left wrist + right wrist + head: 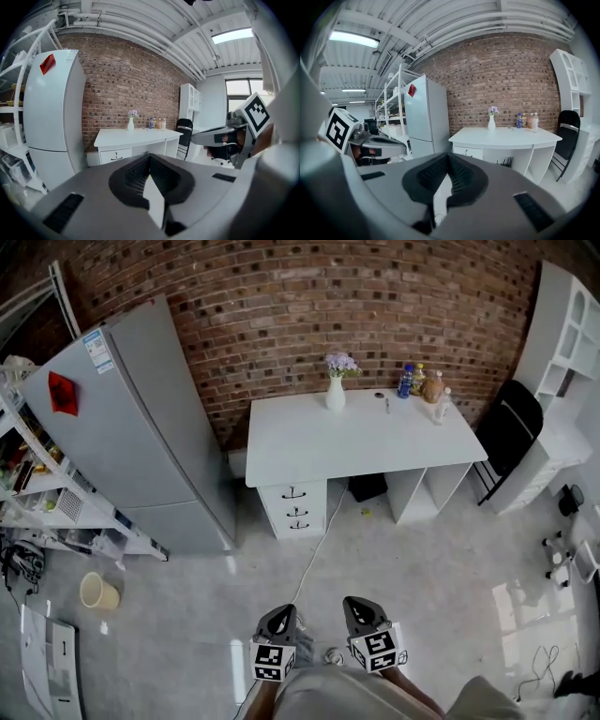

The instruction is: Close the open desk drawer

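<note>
The white desk (361,437) stands against the brick wall, far ahead of me. Its drawer unit (295,507) with three black-handled fronts sits under the left end; from this distance I cannot tell which drawer stands out. My left gripper (279,613) and right gripper (361,606) are side by side low in the head view, well short of the desk. Both are shut with nothing in them. The left gripper view shows the left gripper's closed jaws (150,157) pointing at the desk (136,136). The right gripper view shows the right gripper's closed jaws (449,157) and the desk (506,136).
A grey fridge (141,427) stands left of the desk, a metal rack (28,474) beyond it. A vase (335,390) and bottles (422,382) are on the desktop. A black chair (506,432) and white shelving (562,352) stand at the right. A cable (314,549) and a bucket (98,592) lie on the floor.
</note>
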